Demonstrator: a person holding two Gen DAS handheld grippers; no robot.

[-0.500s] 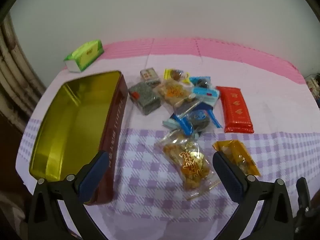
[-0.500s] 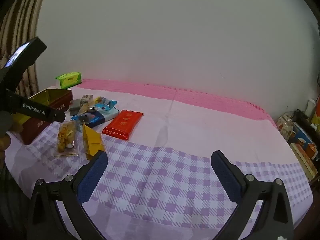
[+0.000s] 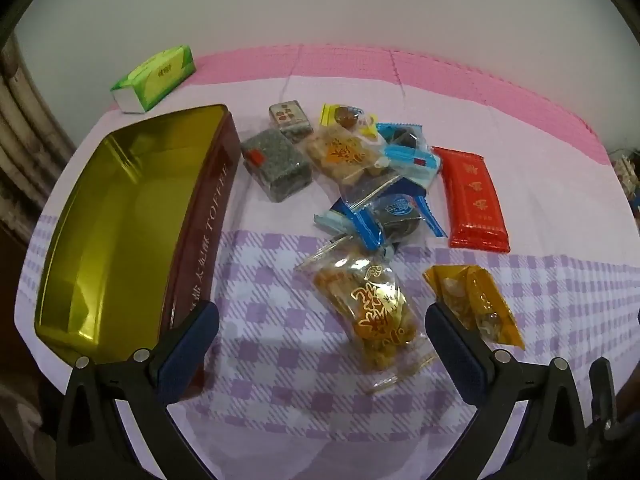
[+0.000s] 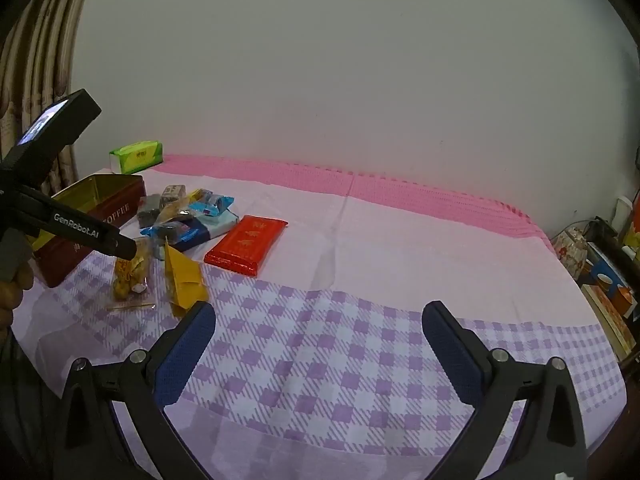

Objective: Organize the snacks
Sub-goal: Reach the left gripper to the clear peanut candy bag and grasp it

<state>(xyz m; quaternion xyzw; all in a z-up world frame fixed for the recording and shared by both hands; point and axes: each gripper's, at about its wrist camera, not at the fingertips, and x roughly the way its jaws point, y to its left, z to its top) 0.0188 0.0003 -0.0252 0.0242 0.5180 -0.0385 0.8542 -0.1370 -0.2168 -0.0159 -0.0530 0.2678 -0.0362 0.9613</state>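
An open tin [image 3: 120, 220] with a gold inside and maroon walls lies at the left, nothing in it. To its right is a loose pile of wrapped snacks: a grey block [image 3: 276, 164], blue-wrapped pieces [image 3: 392, 216], a red packet [image 3: 474, 196], an amber packet [image 3: 476, 304] and a clear bag of golden snack [image 3: 372, 312]. My left gripper [image 3: 320, 312] hangs open above the clear bag, apart from it. My right gripper [image 4: 319, 312] stands open over bare checked cloth, well right of the pile, where the red packet [image 4: 246, 244] and the tin [image 4: 100, 200] show.
A green tissue box [image 3: 154, 76] sits behind the tin near the wall. The table wears a pink and purple-checked cloth [image 4: 360, 340]. Curtains hang at the left, and cluttered shelves [image 4: 600, 272] stand off the table's right end. A hand [image 4: 12, 288] holds the left gripper.
The left gripper has dipped a little toward the snacks, so the pile sits higher in its view. The right gripper has stayed put. Both jaws are as wide as before.
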